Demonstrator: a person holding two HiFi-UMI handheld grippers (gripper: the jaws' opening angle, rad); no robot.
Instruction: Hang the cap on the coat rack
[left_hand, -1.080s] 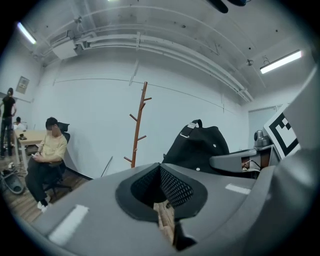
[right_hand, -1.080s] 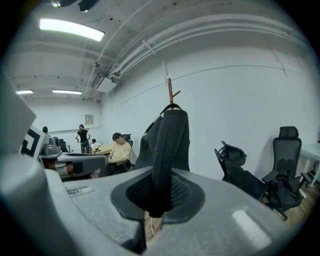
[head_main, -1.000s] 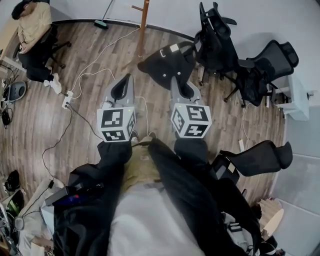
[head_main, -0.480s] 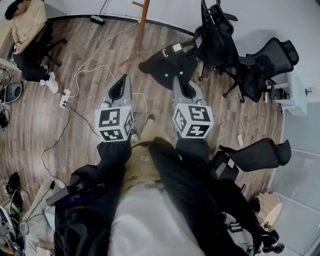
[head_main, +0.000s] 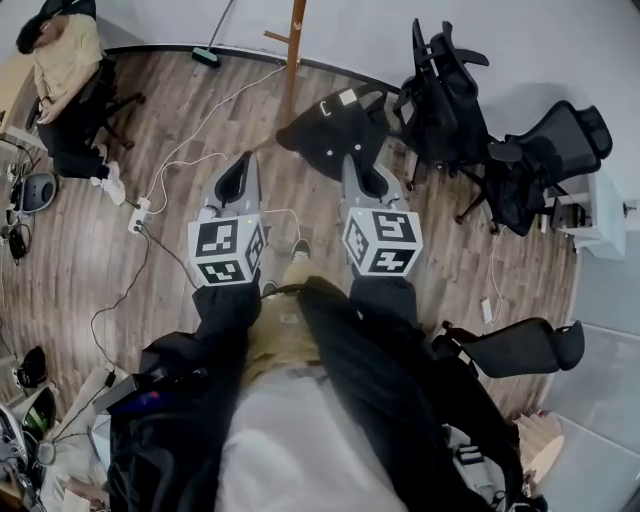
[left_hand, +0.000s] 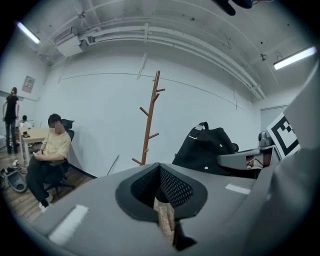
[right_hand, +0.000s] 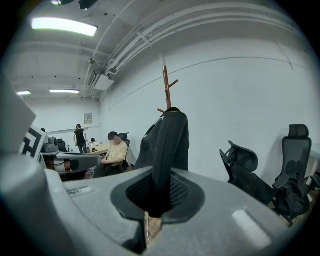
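1 limp black cap (head_main: 335, 135), branched wooden rack (head_main: 294, 45)

Each gripper is a smooth grey moulded shell, the left gripper (head_main: 247, 160) and the right gripper (head_main: 350, 162) alike, with a black mesh-lined hollow (left_hand: 160, 187) sunk into its upper face and a small white rectangular label (left_hand: 67, 222) on its flank. Behind each is a cube, the left cube (head_main: 228, 250) and the right cube (head_main: 382, 240), white-faced with black square markers. Black sleeves (head_main: 225, 312) cover both arms, worn with a pale grey top (head_main: 300, 440) and khaki trousers (head_main: 283, 325)
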